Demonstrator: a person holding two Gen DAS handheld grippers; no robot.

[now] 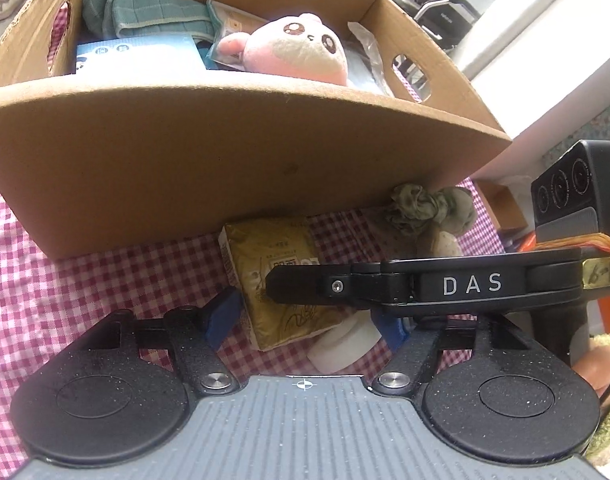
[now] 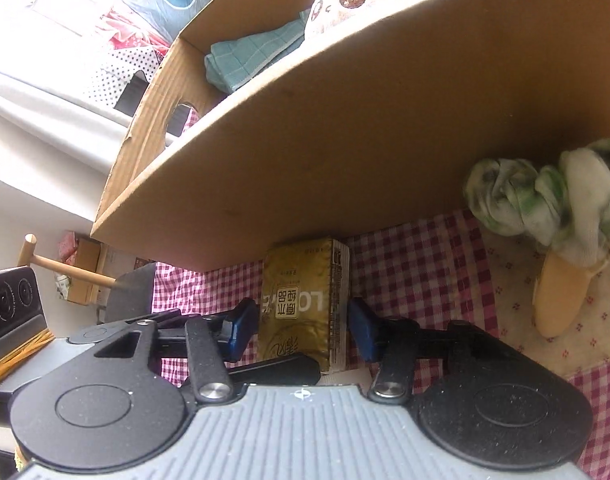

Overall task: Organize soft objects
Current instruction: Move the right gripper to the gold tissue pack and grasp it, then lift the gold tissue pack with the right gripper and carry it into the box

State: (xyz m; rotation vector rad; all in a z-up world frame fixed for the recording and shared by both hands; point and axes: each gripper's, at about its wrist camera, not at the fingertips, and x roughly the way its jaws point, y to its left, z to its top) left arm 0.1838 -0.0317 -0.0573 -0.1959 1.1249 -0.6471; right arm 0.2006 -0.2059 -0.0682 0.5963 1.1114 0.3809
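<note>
A gold tissue pack [image 1: 277,280] lies on the red-checked cloth right in front of a cardboard box [image 1: 225,152]. My left gripper [image 1: 305,322] straddles it with blue pads [image 1: 221,316] apart; a white round piece [image 1: 341,344] sits between the pack and the right pad. A black finger [image 1: 305,286] of the right gripper crosses over the pack. In the right wrist view my right gripper [image 2: 301,332] has both blue pads [image 2: 241,332] against the long sides of the tissue pack [image 2: 301,300]. A green-and-white soft toy with a tan cone [image 2: 545,200] rests to the right.
The cardboard box [image 2: 345,140] holds a pink plush [image 1: 297,48], a folded green cloth [image 1: 137,8] and a blue-white packet [image 1: 137,54]. Its near wall stands directly behind the pack. A cream floral cloth [image 2: 517,332] lies under the soft toy. A wooden peg rack [image 2: 65,268] stands at left.
</note>
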